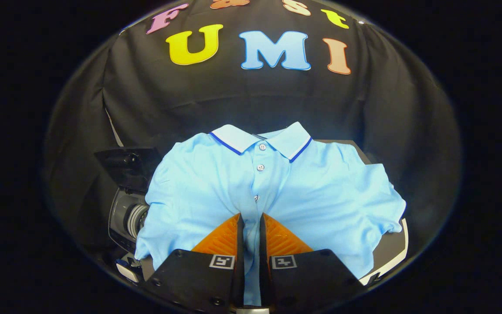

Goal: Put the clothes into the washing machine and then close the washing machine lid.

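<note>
The gripper (251,218) has its jaws drawn close together, and a fold of the light blue polo shirt (320,192) is pinched in the narrow gap between them, so both fingers (222,237) press on the cloth. The pinched part is on the front of the shirt, just below the lowest visible button of the placket, and a strip of the blue cloth runs down between the two fingers.

Ahead of the jaws the shirt spreads wide to both sides, with wrinkles that run toward the grip. Its right sleeve lies over the bench (397,253), a dark surface with a pale edge. The left side of the shirt hangs partly in front of the washing machine (127,213), a small grey machine that stands just beside the shirt, and its dark lid (127,165) is raised open above it.

Farther on, the white collar (262,137) with a dark blue line along its edge lies open, and three white buttons are below it. Beyond the collar hangs the black cloth wall (251,96) of the booth
</note>
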The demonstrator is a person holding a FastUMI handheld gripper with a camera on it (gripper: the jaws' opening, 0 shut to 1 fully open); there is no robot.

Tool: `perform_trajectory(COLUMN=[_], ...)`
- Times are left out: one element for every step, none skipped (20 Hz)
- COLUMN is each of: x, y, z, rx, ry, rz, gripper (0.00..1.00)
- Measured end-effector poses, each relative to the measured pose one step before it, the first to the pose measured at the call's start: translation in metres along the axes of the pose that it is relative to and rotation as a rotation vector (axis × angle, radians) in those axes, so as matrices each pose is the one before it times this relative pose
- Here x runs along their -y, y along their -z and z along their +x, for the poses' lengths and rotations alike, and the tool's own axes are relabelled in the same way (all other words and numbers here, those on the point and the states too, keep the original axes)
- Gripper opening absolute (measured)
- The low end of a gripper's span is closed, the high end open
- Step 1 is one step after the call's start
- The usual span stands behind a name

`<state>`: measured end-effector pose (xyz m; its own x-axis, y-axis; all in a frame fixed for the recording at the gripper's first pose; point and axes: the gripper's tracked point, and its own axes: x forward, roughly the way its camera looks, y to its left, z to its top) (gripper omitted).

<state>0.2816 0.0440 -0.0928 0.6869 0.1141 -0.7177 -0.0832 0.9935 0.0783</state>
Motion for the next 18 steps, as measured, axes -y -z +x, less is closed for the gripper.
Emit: perform_trajectory(x=[0.00015, -0.00145, -0.00059, -0.00081, -0.00129, -0.00178, -0.00131, -0.00050, -0.00039, -0.00307, -0.00494, -0.00703, -0.00717, -0.00855, -0.00941, -0.01049, -0.01238, -0.01285], y=[0.00079, -0.00040, -0.00264, -0.00082, -0.00051, -0.00207, -0.00580, -0.00421, -0.00633, -0.00840, -0.00992, -0.00898, -0.01145, -0.01024, -0.01004, -0.00789, -0.01164, -0.00866], z=[-0.00093, -0.00175, -0.00097, -0.00122, -0.00196, -0.00185, -0.00400, -0.00351, -0.00416, -0.00412, -0.00578, -0.00474, -0.00589, -0.00701, -0.00581, -0.00481, -0.00493, -0.00474], rx=[0.00445, 0.00324, 0.01478, 0.01823, 0.00758, 0.01250, 0.02041, 0.00991, 0.01281, 0.01785, 0.02502, 0.01738, 0.02181, 0.02504, 0.01930, 0.01682, 0.02352, 0.01385], ry=[-0.00358, 0.00164, -0.00135, 0.00049, -0.00068, -0.00401, -0.00140, -0.00286, -0.00151, -0.00763, -0.01339, -0.01583, -0.01053, -0.01187, -0.01232, -0.01914, -0.01641, -0.02186], rz=[0.00618, 0.00626, 0.00519, 0.00089, -0.00309, -0.00178, -0.00125, 0.00307, 0.00820, 0.01457, 0.01761, 0.00885, -0.00190, -0.00731, -0.00796, -0.00692, -0.00766, -0.00745], gripper=[0.02, 0.02, 0.02, 0.02, 0.02, 0.02, 0.02, 0.02, 0.02, 0.02, 0.02, 0.02, 0.02, 0.02, 0.02, 0.02, 0.01, 0.02])
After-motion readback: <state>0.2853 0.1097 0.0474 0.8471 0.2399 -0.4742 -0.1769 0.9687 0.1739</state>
